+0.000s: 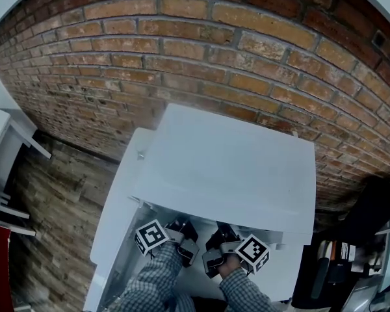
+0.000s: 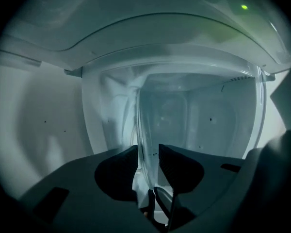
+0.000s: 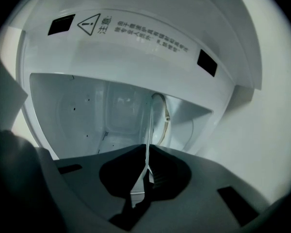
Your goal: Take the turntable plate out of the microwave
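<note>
**Operator:** Where is the turntable plate?

**Guide:** The turntable plate [image 2: 199, 125] is at the front edge of the microwave [image 1: 227, 168], in the mouth of the open cavity. It is clear glass and stands on edge in both gripper views. Your two grippers reach in side by side under the front edge of the microwave's top.

**Operator:** State of the left jaws?

**Guide:** Your left gripper [image 2: 147, 150] has its jaws wide. The plate's rim passes between them. It lies close beside one pad; contact there cannot be confirmed. A clear gap separates it from the other pad, so these jaws do not clamp the plate.

**Operator:** State of the right jaws?

**Guide:** Your right gripper [image 3: 146, 152] has its jaws narrow and pressed on the plate's rim from both sides. In the right gripper view the plate shows edge-on, as a thin line rising from the jaws into the cavity.

**Operator:** Surroundings?

**Guide:** The microwave is white and stands with its back edge against a brick wall [image 1: 182, 57]. A warning label [image 3: 136, 30] sits on the upper frame of the opening, above your right gripper. Your checked sleeves [image 1: 156, 281] show at the bottom of the head view.
</note>
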The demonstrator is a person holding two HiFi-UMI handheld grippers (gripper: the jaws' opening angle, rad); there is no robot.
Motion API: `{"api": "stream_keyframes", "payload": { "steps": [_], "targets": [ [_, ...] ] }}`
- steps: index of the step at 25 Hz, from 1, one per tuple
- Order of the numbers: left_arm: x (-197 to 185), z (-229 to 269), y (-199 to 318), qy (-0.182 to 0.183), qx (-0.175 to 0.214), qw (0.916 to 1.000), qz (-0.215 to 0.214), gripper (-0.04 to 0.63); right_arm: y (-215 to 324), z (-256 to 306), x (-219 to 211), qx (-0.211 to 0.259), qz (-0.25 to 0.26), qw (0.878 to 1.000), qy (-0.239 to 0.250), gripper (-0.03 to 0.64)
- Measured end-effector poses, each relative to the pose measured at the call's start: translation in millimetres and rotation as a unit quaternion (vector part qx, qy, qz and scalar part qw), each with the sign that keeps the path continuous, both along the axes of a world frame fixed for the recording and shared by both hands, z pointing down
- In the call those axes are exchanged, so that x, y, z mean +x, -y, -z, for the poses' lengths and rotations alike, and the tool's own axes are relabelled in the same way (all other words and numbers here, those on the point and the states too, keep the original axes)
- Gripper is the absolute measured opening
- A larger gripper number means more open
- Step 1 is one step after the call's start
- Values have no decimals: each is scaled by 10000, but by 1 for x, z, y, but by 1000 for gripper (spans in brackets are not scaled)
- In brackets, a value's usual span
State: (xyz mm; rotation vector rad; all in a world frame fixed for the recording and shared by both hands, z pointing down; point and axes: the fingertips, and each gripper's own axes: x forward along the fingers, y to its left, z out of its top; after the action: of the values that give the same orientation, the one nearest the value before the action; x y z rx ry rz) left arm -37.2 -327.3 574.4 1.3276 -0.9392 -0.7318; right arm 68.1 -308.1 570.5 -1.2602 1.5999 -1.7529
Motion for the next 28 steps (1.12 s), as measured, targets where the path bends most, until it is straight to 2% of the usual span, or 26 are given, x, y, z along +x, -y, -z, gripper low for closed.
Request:
{"api": "stream_keyframes", "payload": {
  "steps": [7,8,10,16,21,24,28],
  "targets": [
    [-2,-2,17,-249,-2,9993,281,110,1,5,-3,72,92,9999,61,31],
    [-2,-4,17,-260,-47,9991,319,102,1,4,-3,75,106,9999,53,31],
    [-4,-8,17,-278,-113,9988,380,34,1,3,-4,61,142,9999,52,32],
    [-4,-7,17,-359,-134,9984,421,29,1,3,-6,118,365,9993,42,32],
    [-7,-3,17,-343,-17,9985,427,29,-7,8,-4,286,815,9963,-26,32],
    [-9,3,18,-333,180,9984,428,31,-17,10,-3,403,1087,9932,-87,32],
    [-9,7,15,-438,367,9975,414,32,-29,9,3,506,1189,9916,3,32]
  ]
}}
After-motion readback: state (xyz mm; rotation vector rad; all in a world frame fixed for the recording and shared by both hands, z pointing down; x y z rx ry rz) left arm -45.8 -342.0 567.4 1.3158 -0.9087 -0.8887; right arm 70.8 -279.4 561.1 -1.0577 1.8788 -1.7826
